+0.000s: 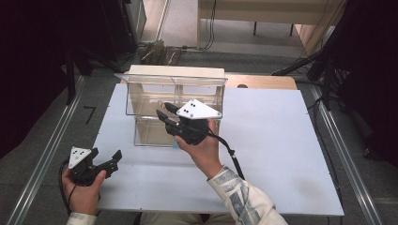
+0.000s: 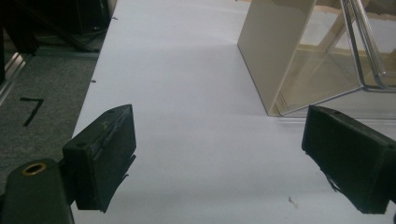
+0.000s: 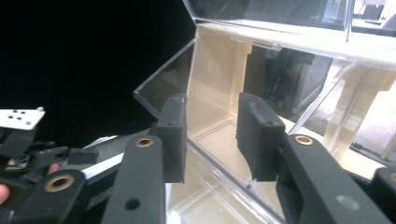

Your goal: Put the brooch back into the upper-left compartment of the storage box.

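I hold the left gripper point(image 1: 107, 159) near the bench's point(image 1: 281, 140) front-left corner, jaws wide apart, empty. My right gripper point(image 1: 165, 110) points into the clear bin point(image 1: 155, 93) at the bench's rear edge, jaws partly open, gripping nothing.

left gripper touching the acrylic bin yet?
No. In the high view the left gripper sits near the table's front-left corner, jaws open, well apart from the clear bin.
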